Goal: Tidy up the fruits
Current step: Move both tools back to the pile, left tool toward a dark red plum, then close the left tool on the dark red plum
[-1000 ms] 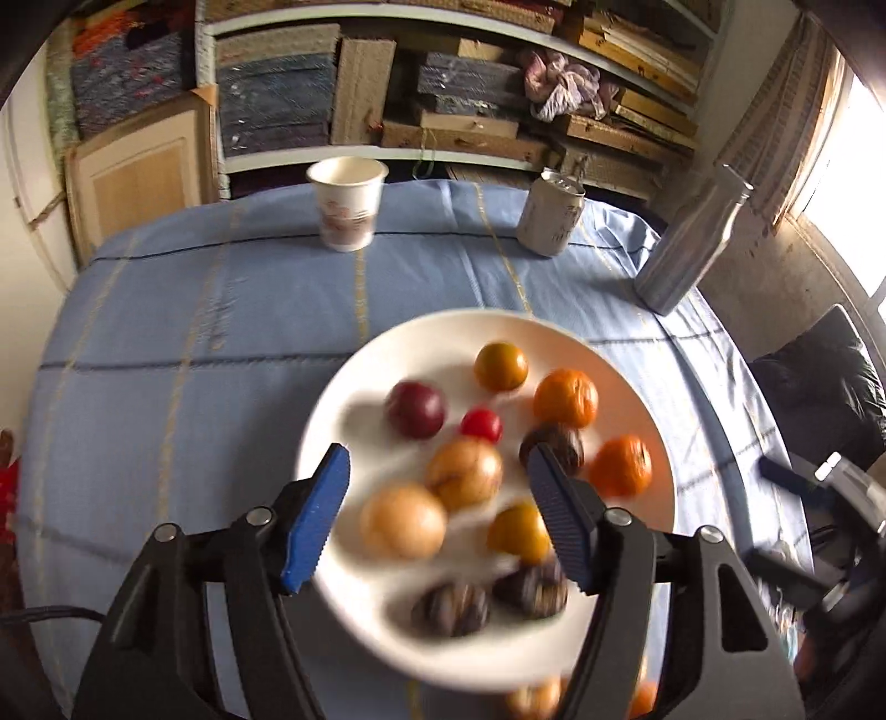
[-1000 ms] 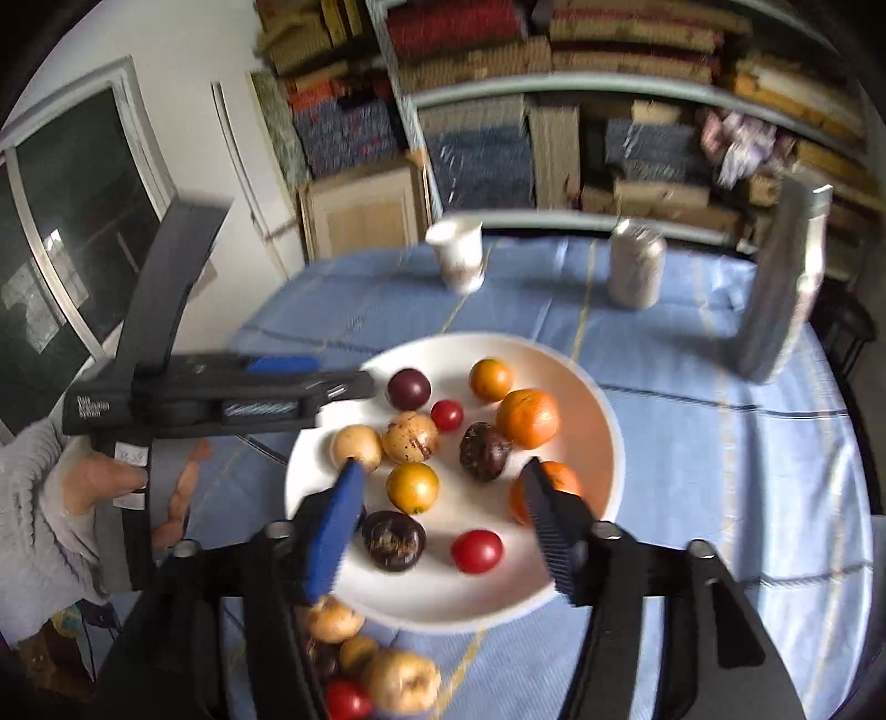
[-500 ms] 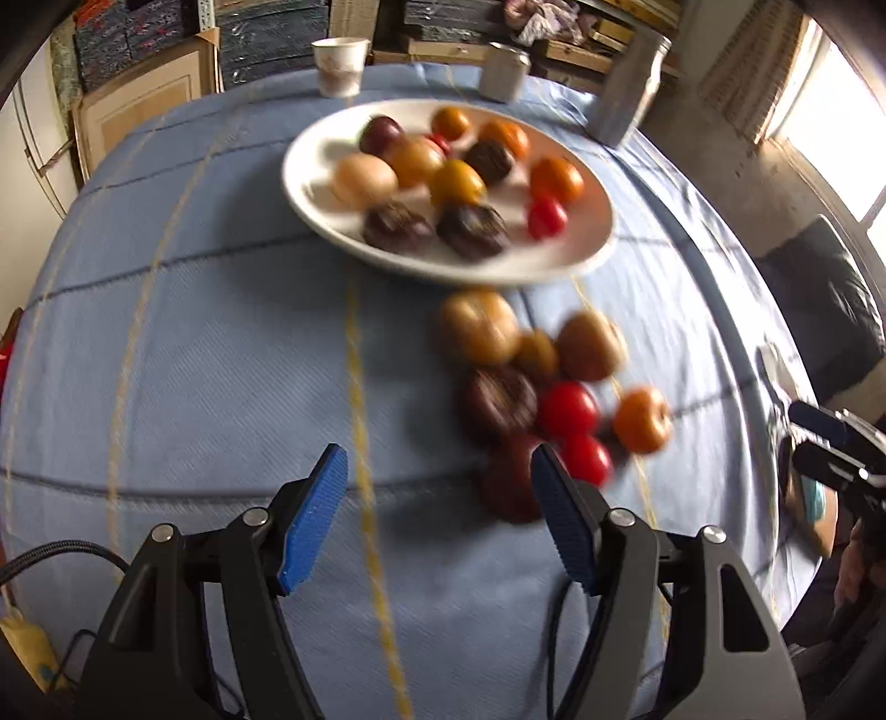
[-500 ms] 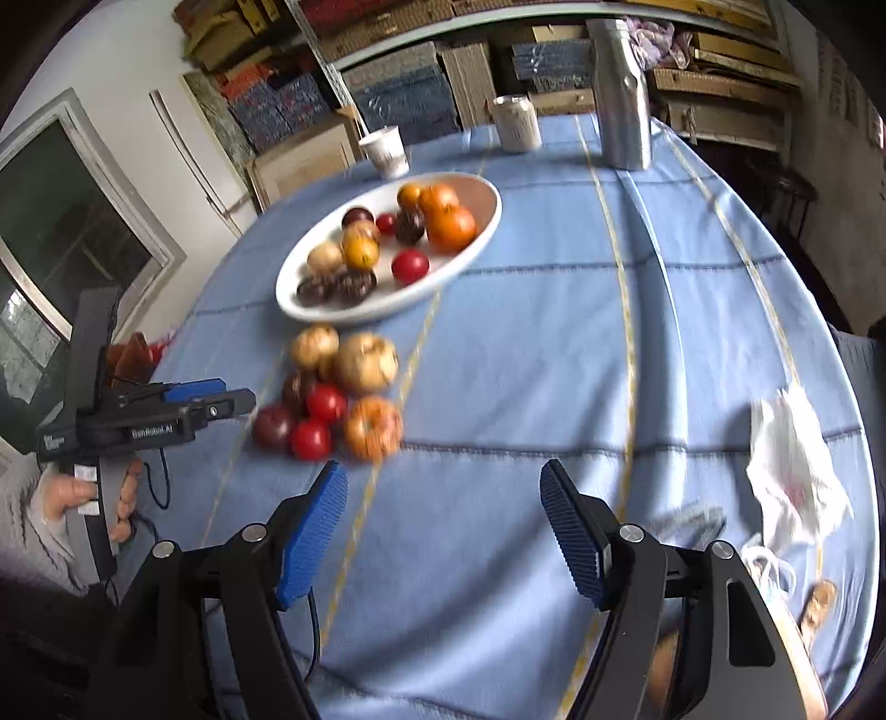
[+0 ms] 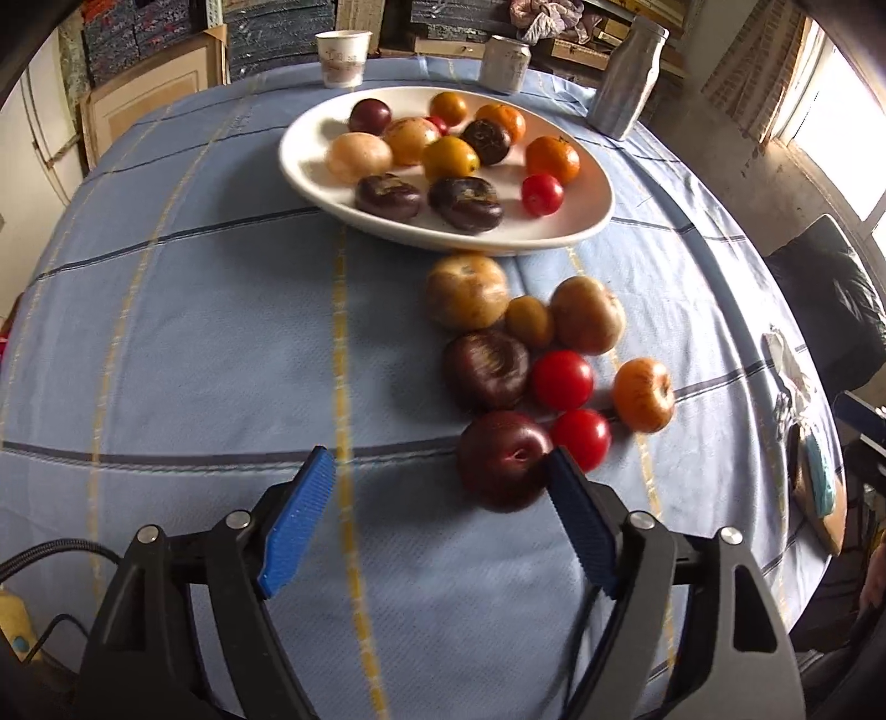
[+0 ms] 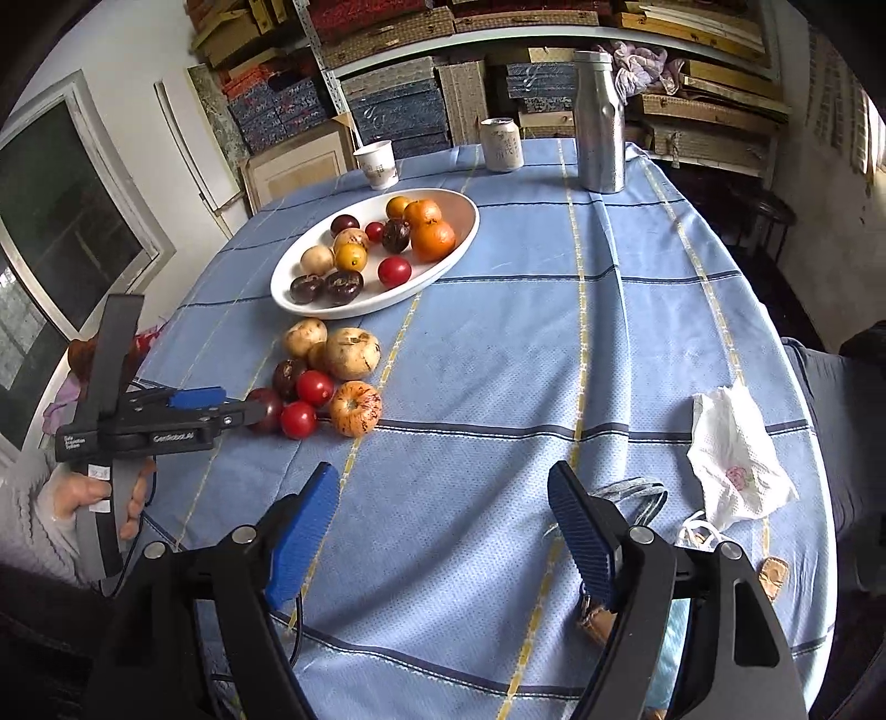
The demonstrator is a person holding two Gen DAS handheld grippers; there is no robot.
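Both claws have drawn back from the plate (image 5: 576, 227) and just widened, left claw (image 5: 440, 476) and right claw (image 6: 443, 493) empty.

A cluttered home storeroom: shelves (image 6: 498, 33) stacked with boxes stood behind a cloth-covered dining table (image 6: 554, 343).

The left wrist camera looked steeply down from close above the loose fruit (image 5: 531, 360), the plate (image 5: 310, 166) at twelve o'clock. The right wrist camera stood farther back, that plate (image 6: 288, 288) and fruit (image 6: 326, 376) at eleven o'clock, both shared.
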